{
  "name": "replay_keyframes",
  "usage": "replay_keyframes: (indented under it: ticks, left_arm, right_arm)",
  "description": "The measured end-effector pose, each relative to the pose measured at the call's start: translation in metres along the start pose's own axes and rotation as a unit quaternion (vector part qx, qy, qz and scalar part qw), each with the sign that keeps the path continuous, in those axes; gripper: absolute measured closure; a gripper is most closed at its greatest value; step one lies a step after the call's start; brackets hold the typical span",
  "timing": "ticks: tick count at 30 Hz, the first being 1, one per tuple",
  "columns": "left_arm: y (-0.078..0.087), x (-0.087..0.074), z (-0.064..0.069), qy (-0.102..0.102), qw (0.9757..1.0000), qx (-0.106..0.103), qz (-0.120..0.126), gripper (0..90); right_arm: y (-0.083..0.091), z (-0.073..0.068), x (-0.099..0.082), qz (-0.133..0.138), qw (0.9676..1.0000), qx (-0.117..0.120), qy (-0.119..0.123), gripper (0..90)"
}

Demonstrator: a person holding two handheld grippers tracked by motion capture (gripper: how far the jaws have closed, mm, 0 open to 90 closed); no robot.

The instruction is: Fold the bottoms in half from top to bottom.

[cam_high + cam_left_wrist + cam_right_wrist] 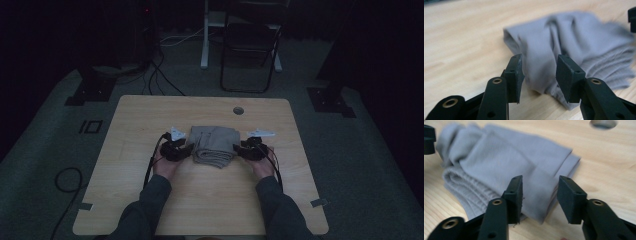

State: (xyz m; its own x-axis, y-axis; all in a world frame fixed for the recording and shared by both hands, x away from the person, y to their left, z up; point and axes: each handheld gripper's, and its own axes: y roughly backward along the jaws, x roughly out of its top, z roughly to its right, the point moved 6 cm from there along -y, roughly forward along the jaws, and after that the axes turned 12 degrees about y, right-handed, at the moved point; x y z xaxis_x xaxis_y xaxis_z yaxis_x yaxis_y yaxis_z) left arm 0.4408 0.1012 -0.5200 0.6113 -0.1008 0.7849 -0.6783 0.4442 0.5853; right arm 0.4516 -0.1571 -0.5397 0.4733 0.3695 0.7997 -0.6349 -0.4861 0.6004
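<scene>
Both tongs sit at the ends of the one folded grey garment point(214, 146) in the high view: your left gripper point(186, 151) touches or nearly touches its left edge and your right gripper point(239, 150) its right edge, each about equally near, so neither hand has the shorter reach. That bundle lies at the middle of the wooden table point(130, 200), between your two hands, with its long axis running away from you toward the cable hole point(238, 110); the cloth therefore lies inward from each gripper, to the right of the left one and to the left of the right one. Seen along the left gripper point(538, 75), the jaws stand spread apart with a fold of the garment point(574, 42) showing in the gap just beyond the tips, and the pads press on nothing; the picture is blurred, so how close the cloth comes to the pads is hard to tell. Seen along the right gripper point(539, 197), the jaws are likewise spread, the garment's point(499, 162) near corner lies in and beyond the gap, unpinched, and its ribbed band faces you at the lower left. Count it up: two grippers, one garment folded into several layers, one table, one hole in its top, and one chair point(250, 45) on the floor beyond.
</scene>
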Motion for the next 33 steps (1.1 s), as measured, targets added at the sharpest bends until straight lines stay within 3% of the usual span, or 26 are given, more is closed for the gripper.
replay_keyframes:
  ticks: [4, 9, 10, 13, 15, 17, 19, 23, 28, 33]
  left_arm:
    - [0.001, 0.022, 0.003, 0.005, 0.9996, -0.016, 0.022, 53.7]
    - [-0.020, 0.035, 0.013, -0.009, 0.9993, -0.034, 0.009, 46.3]
    - [-0.037, 0.036, 0.016, -0.014, 0.9994, -0.032, -0.006, 46.3]
    - [-0.059, 0.027, 0.015, -0.002, 0.9978, -0.034, -0.056, 44.7]
    - [-0.064, 0.020, 0.014, -0.004, 0.9962, -0.034, -0.080, 54.6]
    - [-0.058, 0.018, 0.016, -0.005, 0.9960, -0.047, -0.075, 72.3]
    - [-0.048, 0.017, 0.019, -0.012, 0.9962, -0.055, -0.066, 79.9]
    - [-0.025, 0.013, 0.027, -0.040, 0.9958, -0.067, -0.048, 81.7]
    - [0.000, -0.004, 0.030, -0.044, 0.9952, -0.082, -0.028, 81.2]
    - [0.011, -0.034, 0.030, -0.058, 0.9937, -0.080, -0.054, 76.9]
  right_arm:
    - [0.001, 0.004, 0.011, 0.009, 0.9999, -0.006, -0.008, 50.0]
    - [-0.016, 0.005, 0.012, -0.012, 0.9998, -0.002, -0.013, 49.3]
    - [-0.022, 0.006, 0.010, -0.016, 0.9997, -0.001, -0.015, 49.0]
    - [-0.041, 0.008, 0.005, -0.043, 0.9985, 0.010, -0.032, 49.5]
    - [-0.043, 0.007, 0.003, -0.050, 0.9976, 0.025, -0.041, 57.5]
    - [-0.039, 0.004, 0.002, -0.052, 0.9977, 0.026, -0.036, 70.7]
    - [-0.032, 0.002, 0.002, -0.048, 0.9979, 0.030, -0.032, 80.3]
    - [-0.011, -0.002, 0.003, -0.026, 0.9990, 0.033, -0.016, 85.1]
    - [0.018, -0.012, 0.002, 0.010, 0.9993, 0.037, 0.002, 84.9]
    - [0.032, -0.030, -0.016, 0.002, 0.9986, 0.045, 0.029, 83.0]
